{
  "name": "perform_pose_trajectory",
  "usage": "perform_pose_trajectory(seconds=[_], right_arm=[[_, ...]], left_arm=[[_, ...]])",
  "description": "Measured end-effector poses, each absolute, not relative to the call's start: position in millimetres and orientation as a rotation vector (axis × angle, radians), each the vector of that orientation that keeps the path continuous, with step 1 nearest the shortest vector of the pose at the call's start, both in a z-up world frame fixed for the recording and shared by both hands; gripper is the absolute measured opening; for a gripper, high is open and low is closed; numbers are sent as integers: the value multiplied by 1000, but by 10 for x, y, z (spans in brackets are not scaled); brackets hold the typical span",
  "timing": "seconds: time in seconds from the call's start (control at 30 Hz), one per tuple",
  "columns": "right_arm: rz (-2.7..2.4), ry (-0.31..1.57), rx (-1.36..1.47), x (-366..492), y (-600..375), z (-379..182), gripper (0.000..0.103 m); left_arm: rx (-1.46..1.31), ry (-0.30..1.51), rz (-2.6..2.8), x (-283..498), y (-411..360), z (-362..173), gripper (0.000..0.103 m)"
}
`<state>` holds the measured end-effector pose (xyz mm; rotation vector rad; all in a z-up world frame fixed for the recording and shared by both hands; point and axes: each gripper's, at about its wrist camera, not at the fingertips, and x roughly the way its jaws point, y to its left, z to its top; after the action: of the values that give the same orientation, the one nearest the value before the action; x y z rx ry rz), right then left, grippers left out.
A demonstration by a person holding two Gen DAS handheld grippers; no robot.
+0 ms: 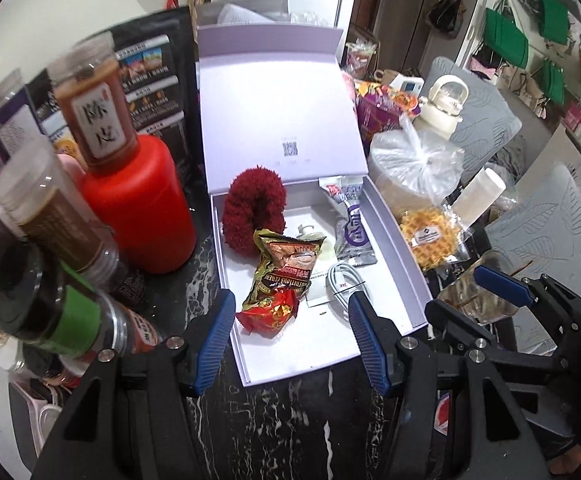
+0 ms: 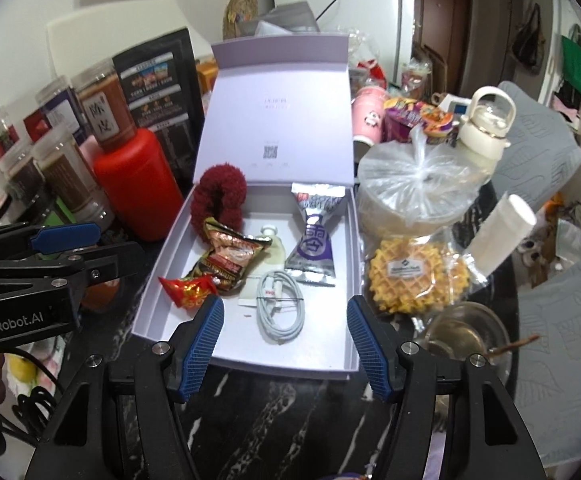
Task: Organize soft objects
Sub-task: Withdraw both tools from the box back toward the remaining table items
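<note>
We are holding the left gripper (image 1: 292, 340) with its blue ribbed fingers (image 1: 214, 340) spread apart and nothing between them, angled steeply down above the near edge of the box (image 1: 394, 224). We are holding the right gripper (image 2: 284, 340) the same way, its fingers (image 2: 366, 344) standing wide and empty over the box's front rim. Both are hanging clear of the contents.

Inside the pale lilac cardboard box, lid standing upright at twelve o'clock, a fuzzy red scrunchie (image 1: 252, 210) is leaning at ten o'clock. A crinkled foil snack bag (image 1: 284, 270) is lying in the middle, a red candy wrapper (image 1: 270, 314) touching its near end. A silver-purple sachet (image 2: 314, 246) is lying at two o'clock, and a coiled white cable (image 2: 280, 306) is resting near the front.

On the dark marbled worktop (image 2: 274, 420), a glossy red bottle (image 1: 142, 208) and clear jars are crowding nine o'clock; a bagged waffle (image 2: 416, 276) is sitting at three o'clock, just beside the box wall. The strip of worktop at six o'clock is lying bare.
</note>
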<state>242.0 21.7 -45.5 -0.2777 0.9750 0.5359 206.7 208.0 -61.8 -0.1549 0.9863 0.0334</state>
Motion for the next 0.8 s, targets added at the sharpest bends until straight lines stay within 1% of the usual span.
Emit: perform_pose_trajectory(seconds=[0.07,0.13,0.3,0.43,0.5,0.53,0.8], right_arm=[[531,956,-278,2359,181,-358,65],[525,942,-275,2307,143,-275,68],[509,895,-255,2155,-25,-45,69],[491,867,-244,2028,-175,95,72],[481,859,-240,1970,-251,139,72],[477,857,-239,1942,-283,154,72],[448,850,-235,1663,-559,231,72]], left_arm=[[-159,970,21,2003,2074,-541,58],[-148,948,24,1931,2061,-452,58],[-132,912,32,1770,2015,-269,58],[-119,894,32,1638,1947,-186,58],[-115,893,32,1578,1901,-169,65],[-115,890,34,1544,1881,-165,70],[-108,895,8,1265,1648,-150,70]])
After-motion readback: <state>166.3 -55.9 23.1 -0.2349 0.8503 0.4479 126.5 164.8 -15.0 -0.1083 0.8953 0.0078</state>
